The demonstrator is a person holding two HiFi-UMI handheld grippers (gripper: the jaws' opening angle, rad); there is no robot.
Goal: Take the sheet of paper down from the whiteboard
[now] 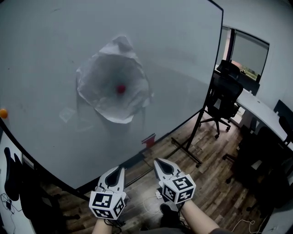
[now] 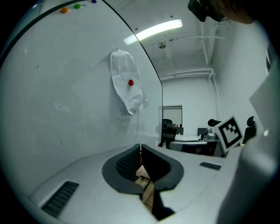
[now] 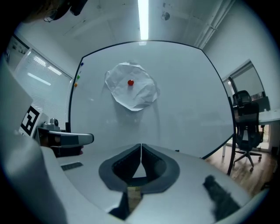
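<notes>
Sheet of paper (image 1: 113,84) well beyond fingers (image 1: 110,179)

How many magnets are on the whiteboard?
4: a red magnet pins the paper sheet; an orange magnet, green magnet and blue magnet sit together at the edge of the whiteboard. Others may be hidden.

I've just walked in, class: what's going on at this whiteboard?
A person faces the whiteboard with a gripper in each hand. A crumpled sheet of paper hangs on it under a red magnet. The left gripper and right gripper are both shut and empty, well short of the paper, which is not yet taken down.
</notes>
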